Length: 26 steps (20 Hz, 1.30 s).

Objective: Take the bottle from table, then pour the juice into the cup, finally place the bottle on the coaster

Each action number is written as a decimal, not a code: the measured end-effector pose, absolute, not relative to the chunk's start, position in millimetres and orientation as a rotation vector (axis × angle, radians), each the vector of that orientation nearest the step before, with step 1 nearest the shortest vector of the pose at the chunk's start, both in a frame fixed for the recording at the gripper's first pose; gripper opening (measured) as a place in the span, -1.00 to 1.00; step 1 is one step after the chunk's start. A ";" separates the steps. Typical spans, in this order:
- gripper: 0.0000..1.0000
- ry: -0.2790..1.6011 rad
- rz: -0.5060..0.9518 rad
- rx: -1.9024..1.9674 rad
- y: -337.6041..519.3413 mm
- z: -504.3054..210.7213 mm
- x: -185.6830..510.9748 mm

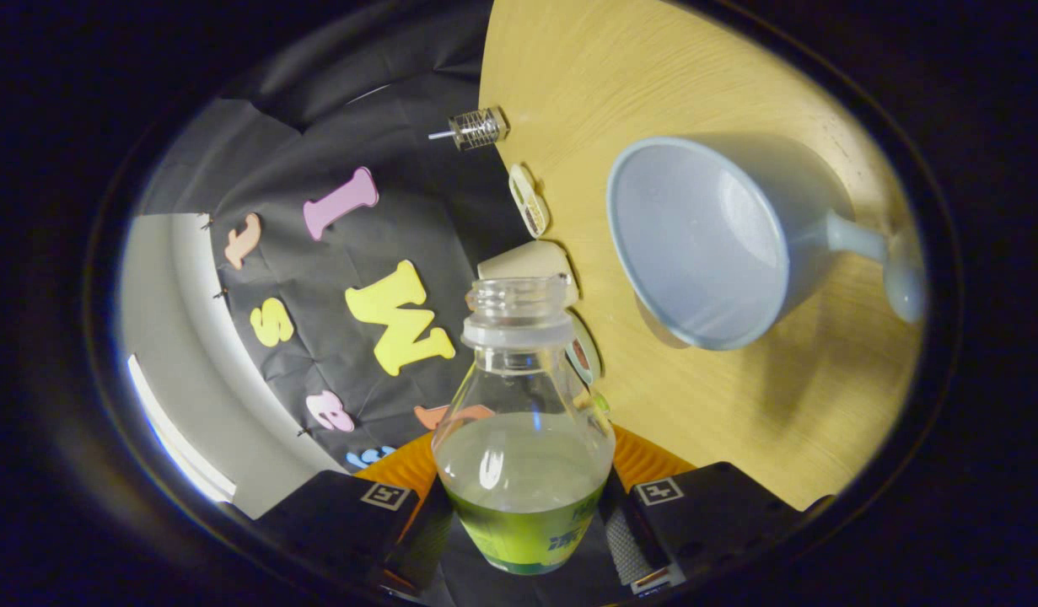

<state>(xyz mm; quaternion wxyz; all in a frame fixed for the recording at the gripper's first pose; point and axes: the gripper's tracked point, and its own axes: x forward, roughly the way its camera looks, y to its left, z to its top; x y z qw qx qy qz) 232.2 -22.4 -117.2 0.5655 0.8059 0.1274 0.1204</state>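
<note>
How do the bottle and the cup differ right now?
The bottle is clear; the cup is opaque pale blue-grey. The bottle holds liquid; the cup looks empty. The gripper clamps the bottle between its fingers; the cup stands free on the table. Both are open-topped.

light wooden table (721,421) under a pale cup (712,240) (handled) and small oddments

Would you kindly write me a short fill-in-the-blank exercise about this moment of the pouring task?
1. The fingers are shut on the ____.
2. The bottle has no ____ on its neck.
3. The cup stands on a wooden ____.
4. The cup has not yet received any ____.

Missing words: bottle; cap; table; juice
</note>
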 end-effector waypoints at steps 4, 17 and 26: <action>0.63 0.279 0.279 1.922 -30.2 -108.7 231.9; 0.62 0.237 0.303 2.054 -46.9 -91.9 237.9; 0.62 0.205 0.300 2.119 -55.6 -92.4 238.6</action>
